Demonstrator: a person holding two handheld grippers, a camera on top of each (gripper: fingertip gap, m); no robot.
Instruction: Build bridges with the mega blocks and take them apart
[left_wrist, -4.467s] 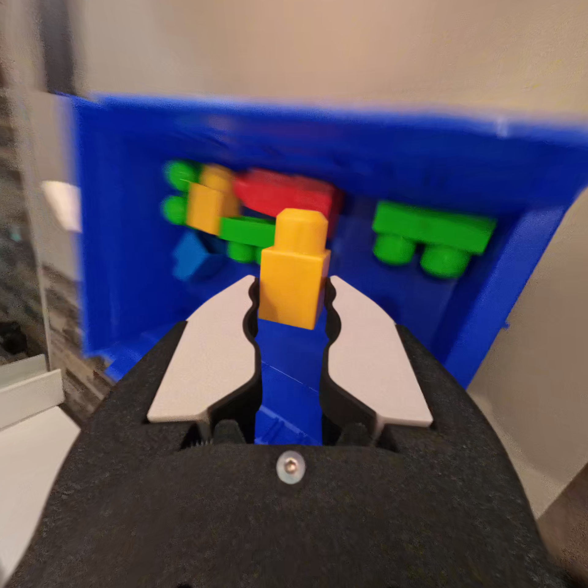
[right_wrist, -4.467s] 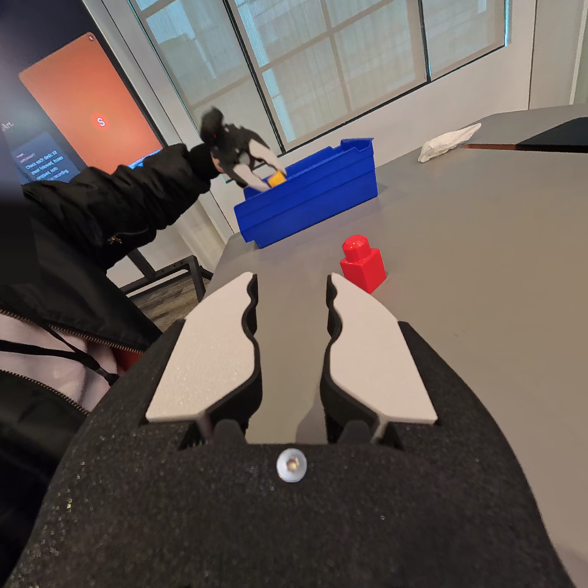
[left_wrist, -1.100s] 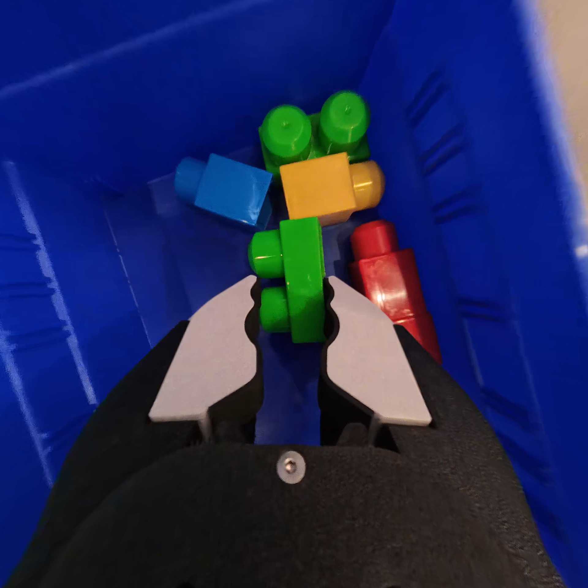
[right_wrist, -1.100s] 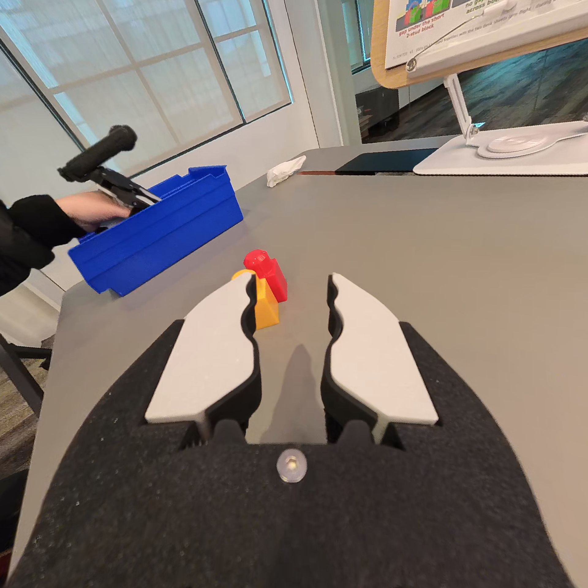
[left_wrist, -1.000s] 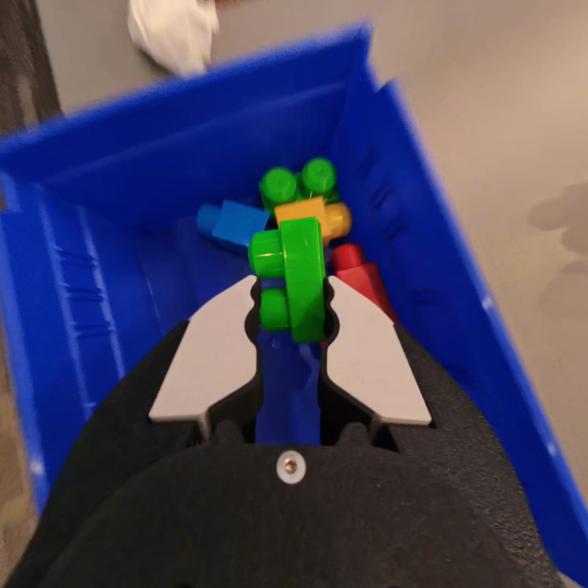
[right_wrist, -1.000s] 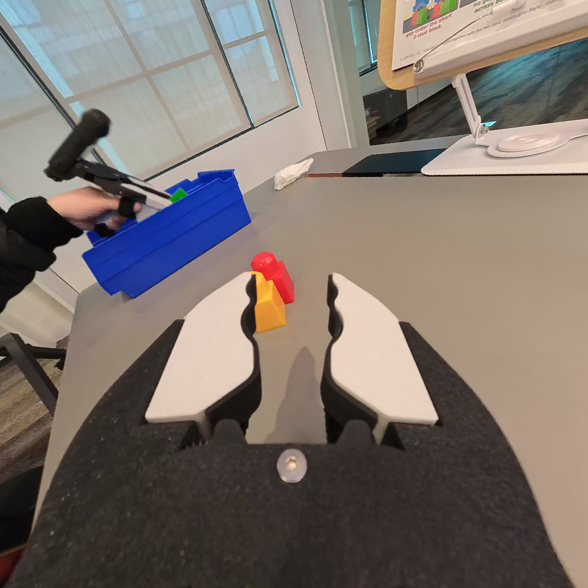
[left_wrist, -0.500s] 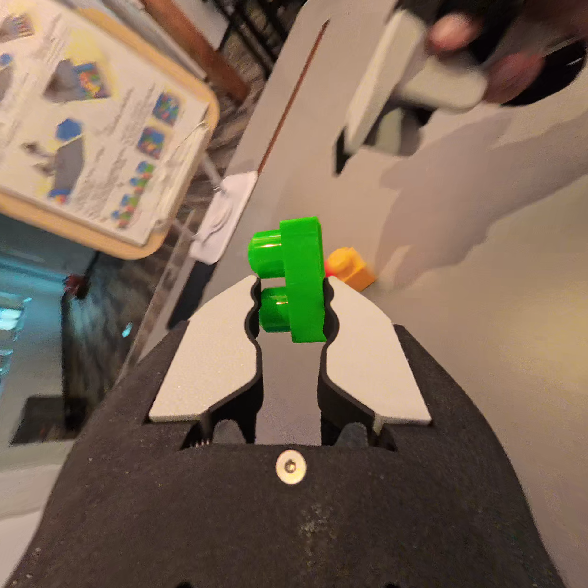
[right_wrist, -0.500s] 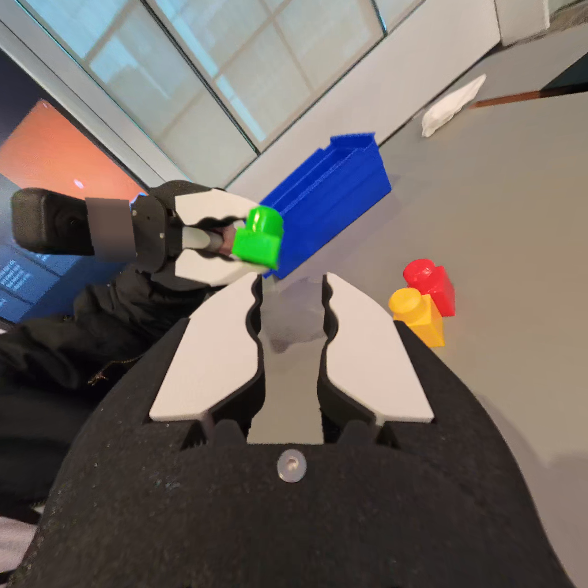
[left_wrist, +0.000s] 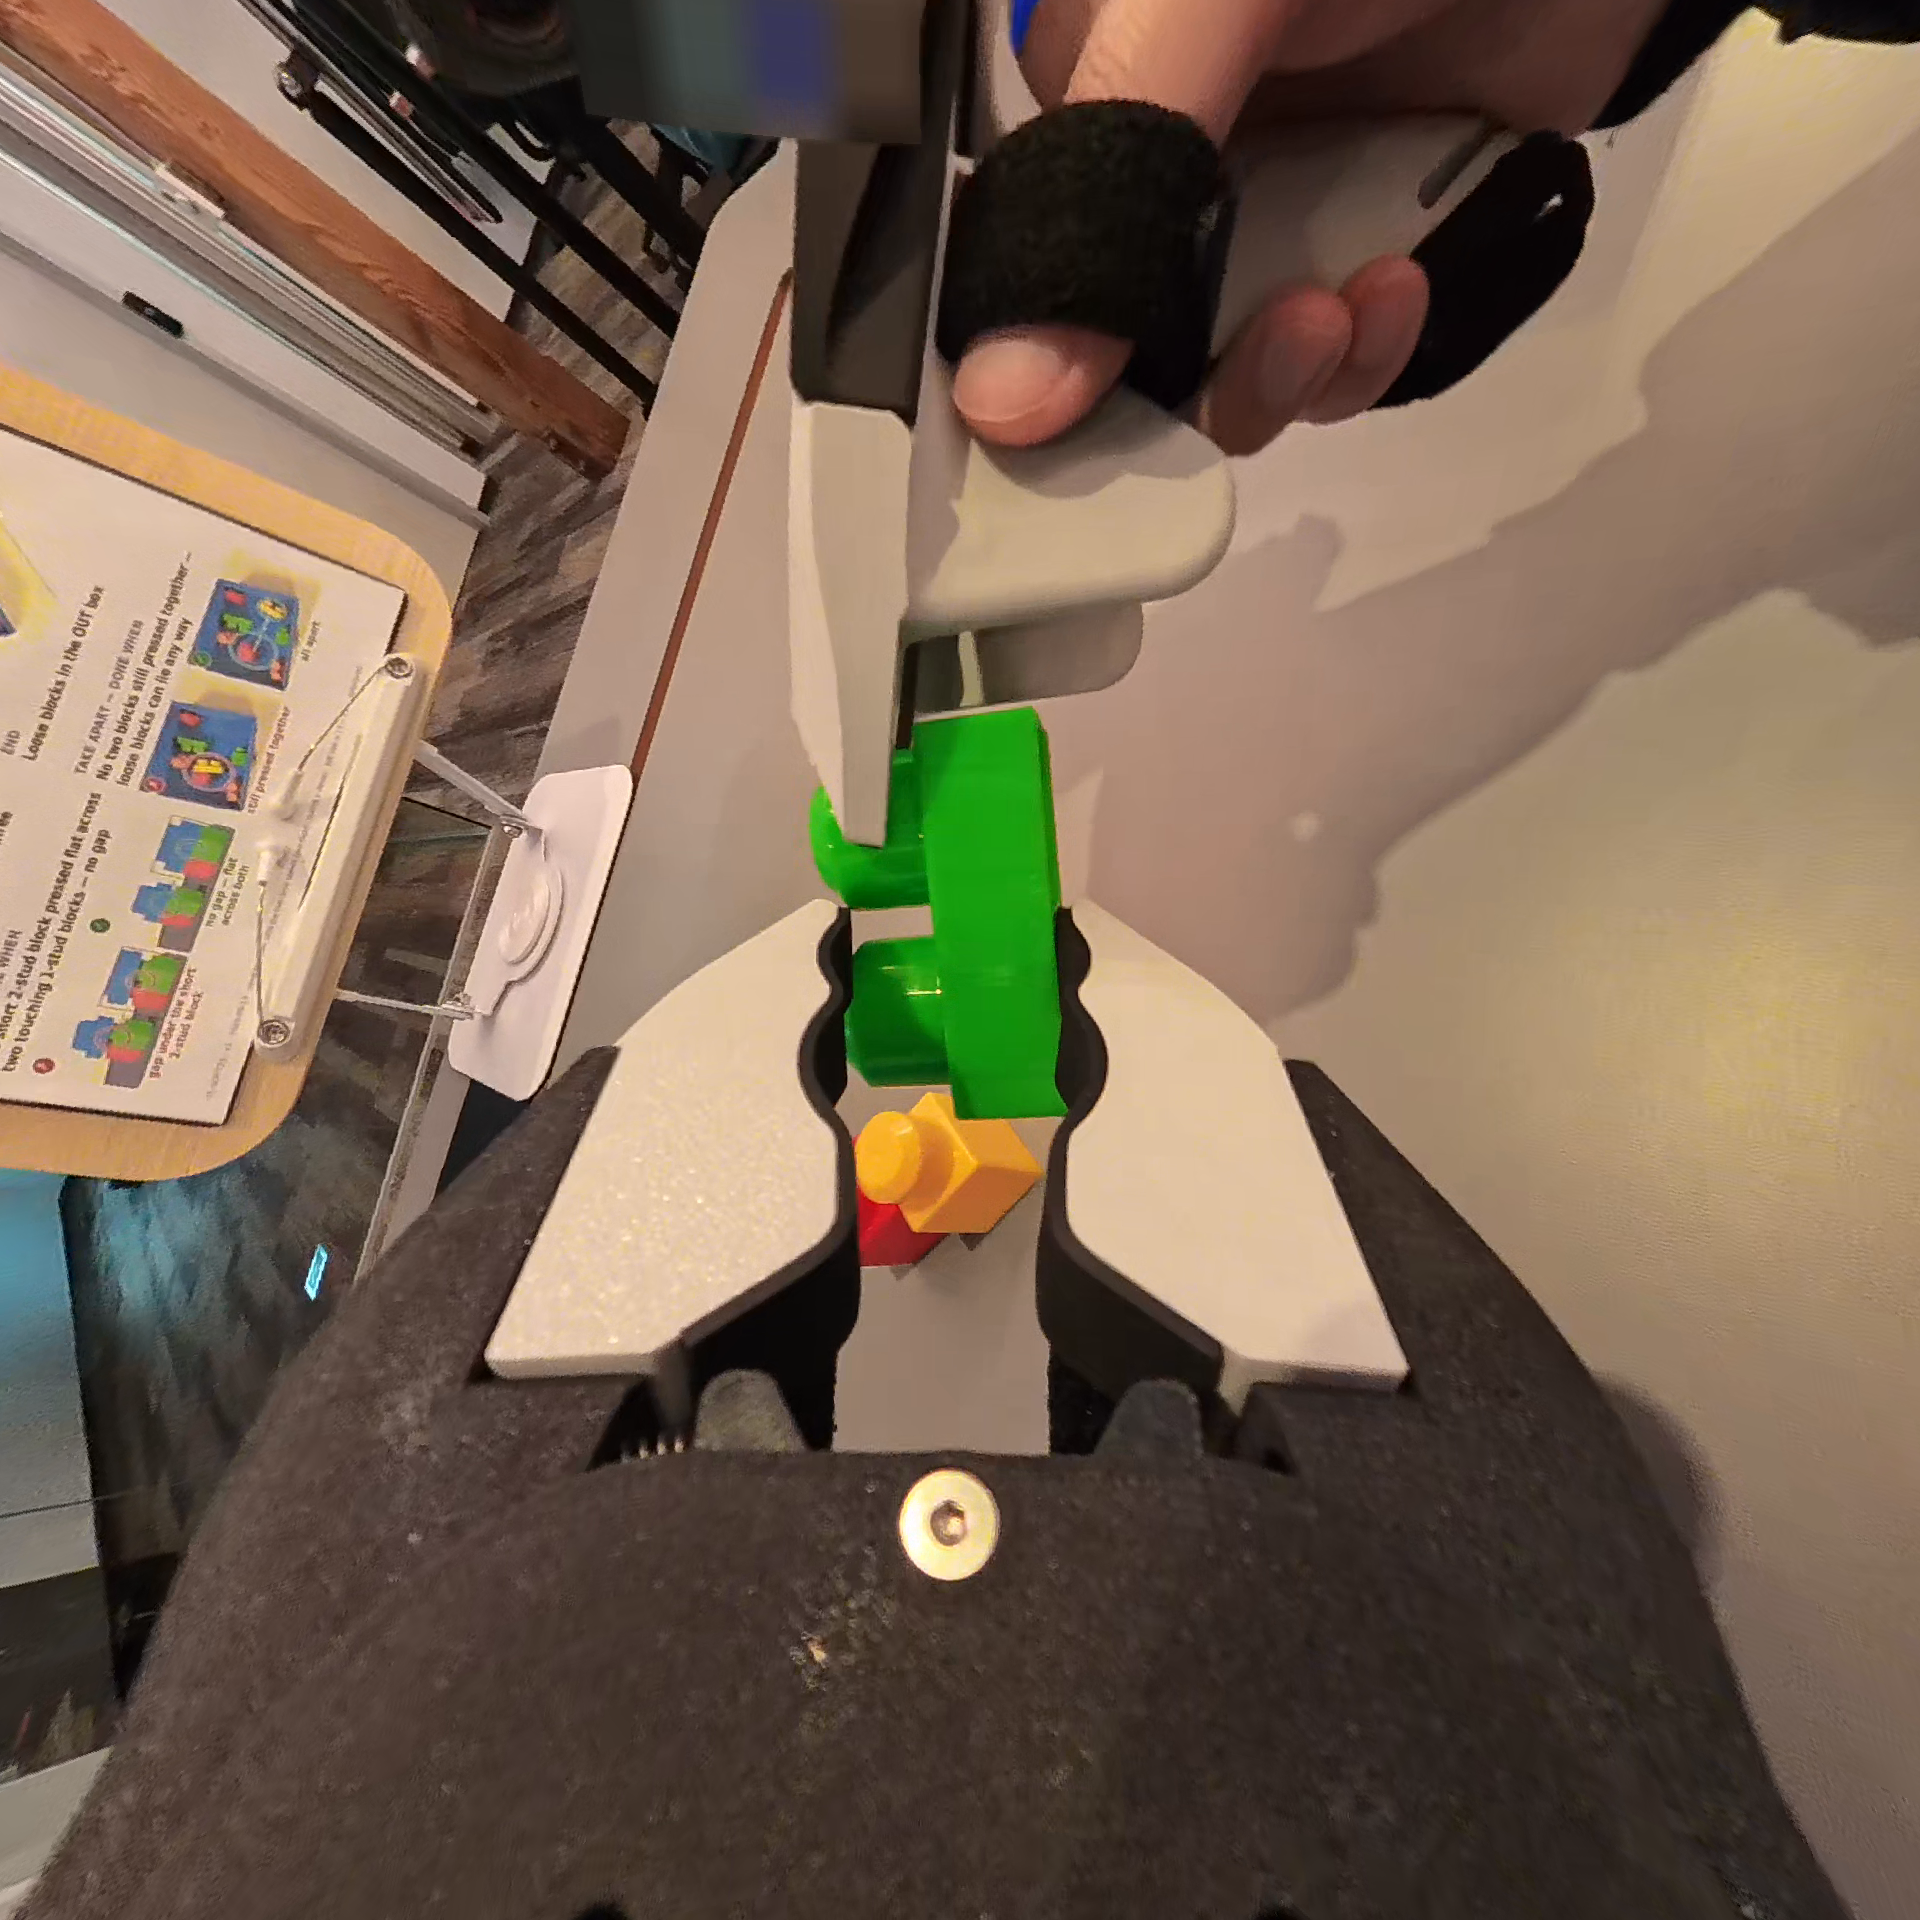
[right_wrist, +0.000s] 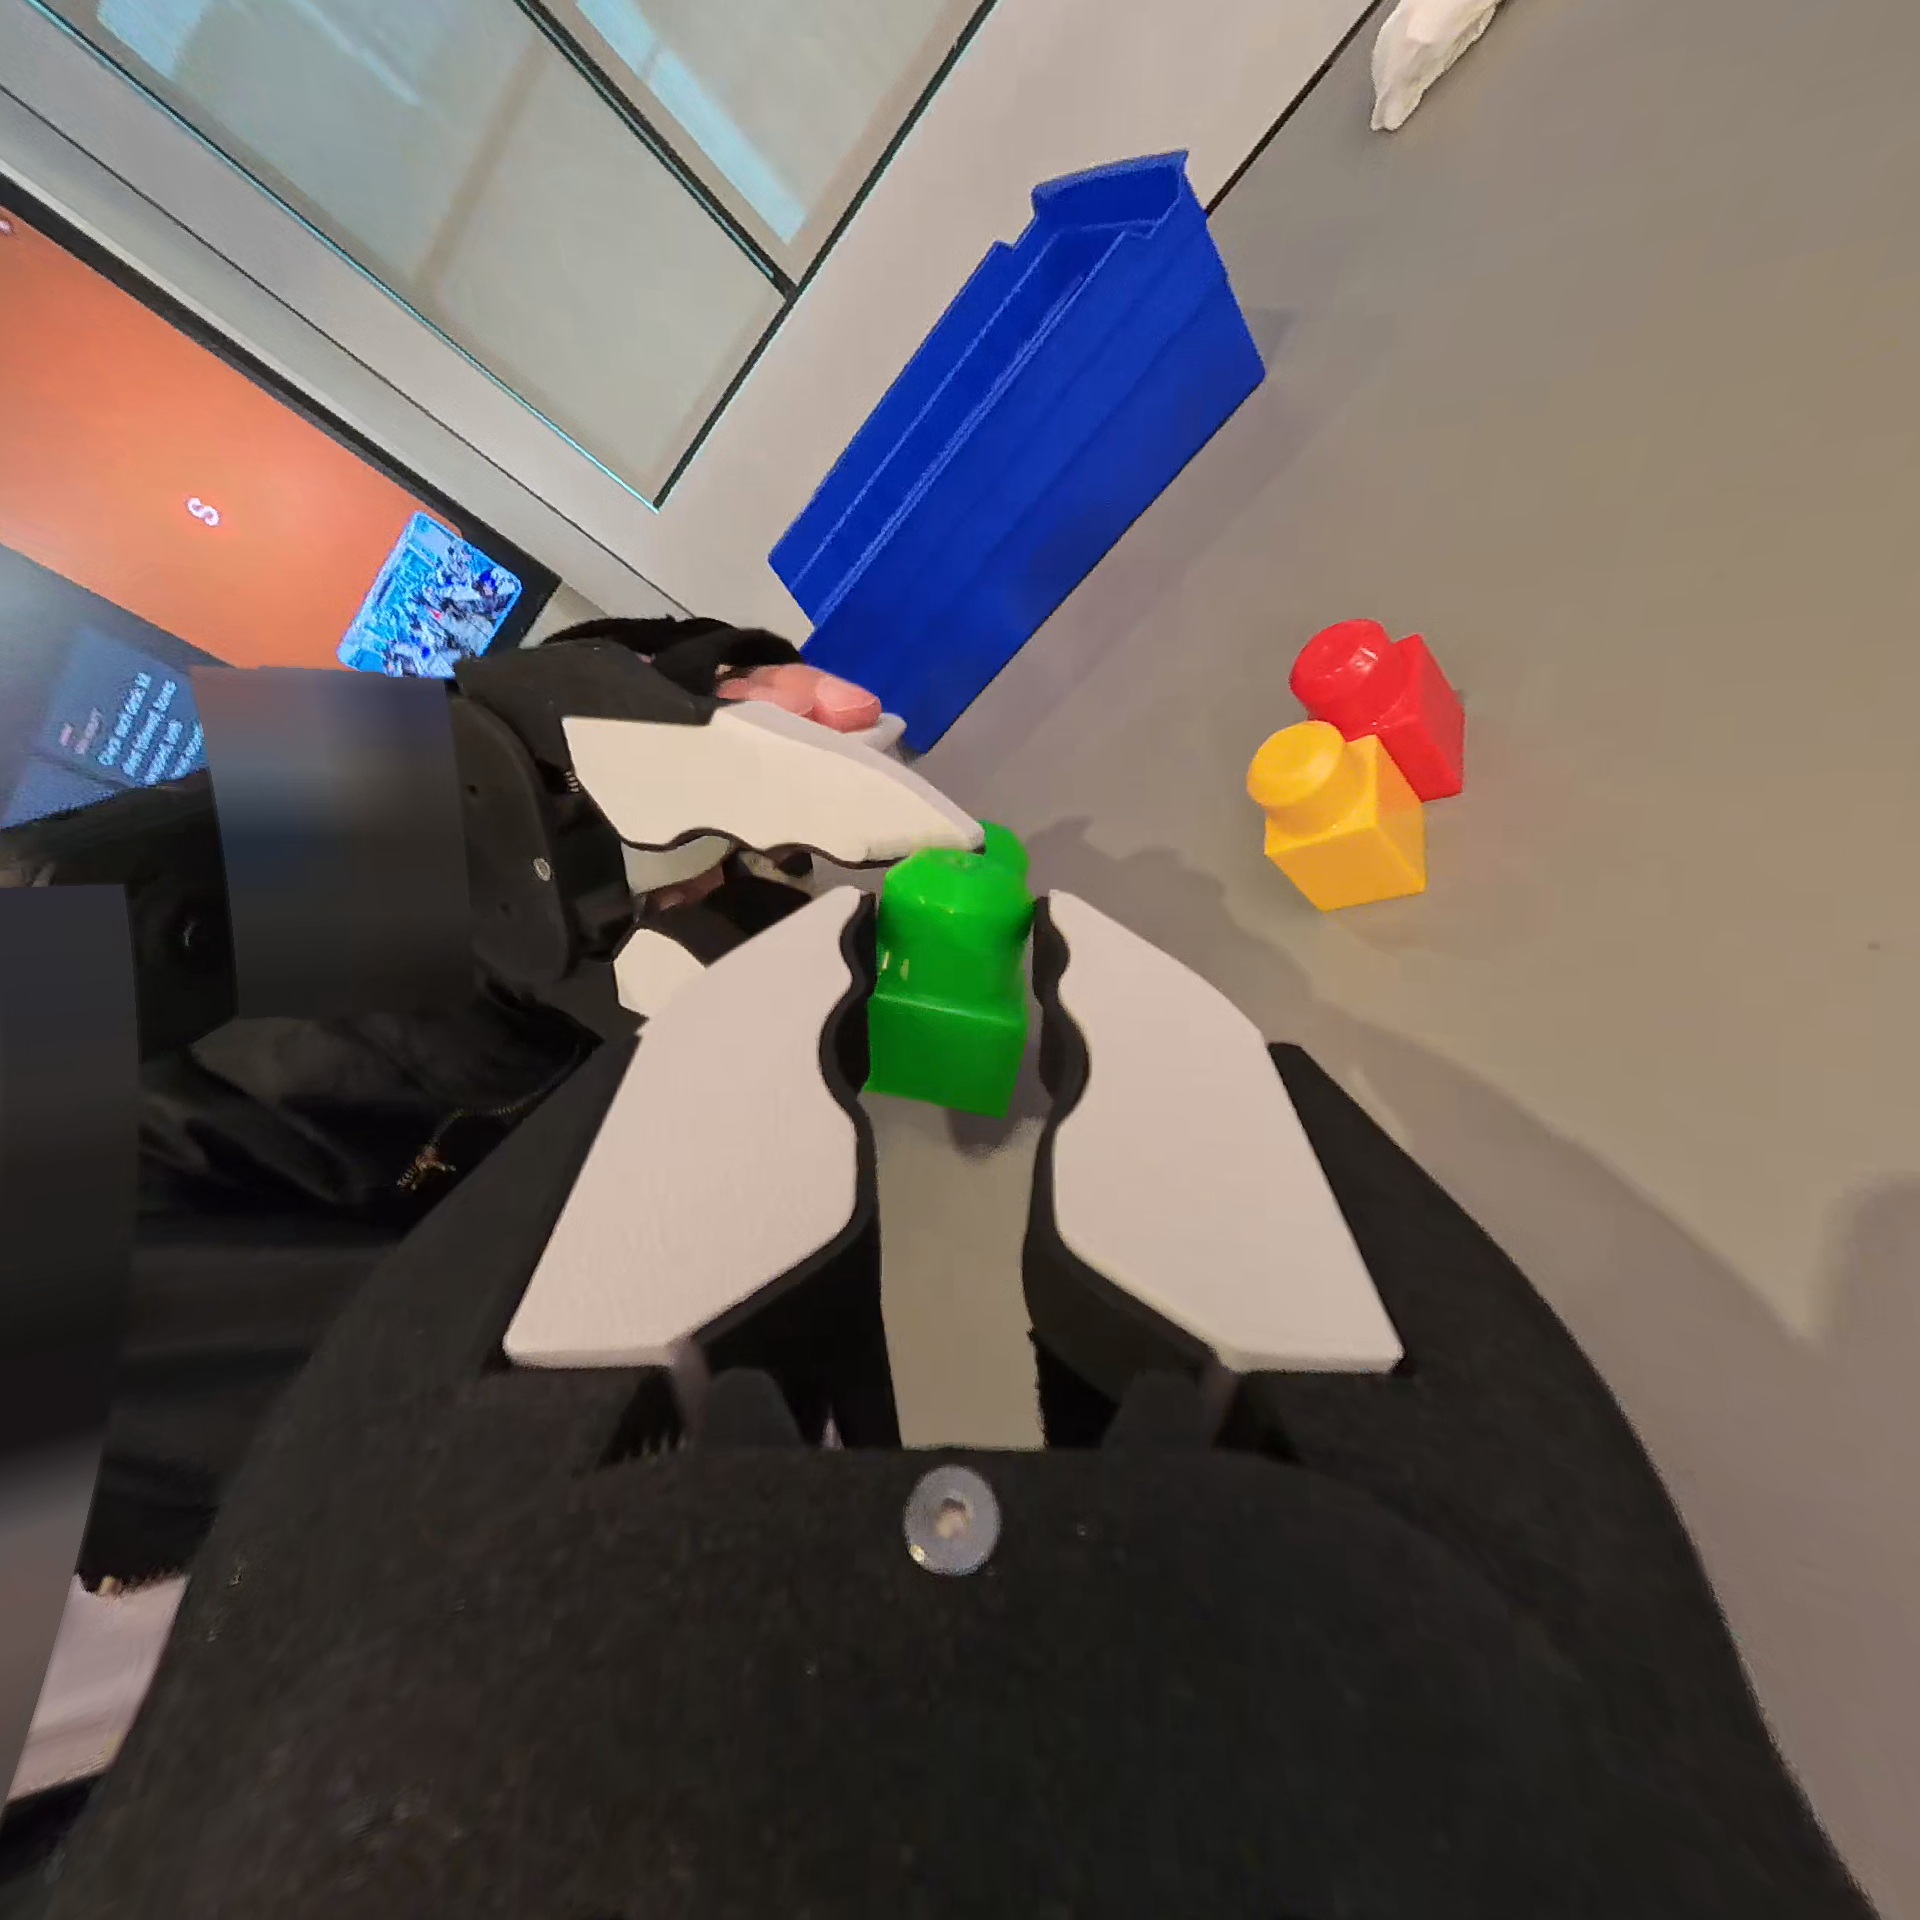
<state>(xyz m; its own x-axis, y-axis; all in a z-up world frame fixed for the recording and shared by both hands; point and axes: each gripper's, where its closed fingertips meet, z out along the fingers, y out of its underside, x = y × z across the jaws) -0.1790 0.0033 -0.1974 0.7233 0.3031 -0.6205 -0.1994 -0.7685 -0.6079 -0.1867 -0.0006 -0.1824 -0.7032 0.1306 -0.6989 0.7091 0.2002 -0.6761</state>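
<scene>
A green two-stud block (left_wrist: 987, 904) is held in the air between both grippers. My left gripper (left_wrist: 948, 935) is shut on its near end, studs pointing left. My right gripper (left_wrist: 935, 748) comes down from above onto its far end. In the right wrist view my right gripper (right_wrist: 951, 914) is shut on the green block (right_wrist: 940, 1018), and the left gripper's upper finger (right_wrist: 769, 790) rests on a stud. A yellow block (right_wrist: 1340, 821) and a red block (right_wrist: 1382, 707) stand touching on the grey table (right_wrist: 1610, 520). They also show between my left fingers, the yellow block (left_wrist: 966, 1164) in front of the red block (left_wrist: 883, 1242).
A blue bin (right_wrist: 1029, 457) stands at the table's far edge, a crumpled white tissue (right_wrist: 1423, 52) beyond it. An instruction board (left_wrist: 187, 810) on a white stand (left_wrist: 540, 925) is off to one side. A person's hand (left_wrist: 1195, 312) and dark sleeve (right_wrist: 364, 1039) are close. The tips of both grippers are at nearly the same place.
My left gripper lifted the green block out of the bin and carried it over the table. My right gripper moved in and closed on the block's other end.
</scene>
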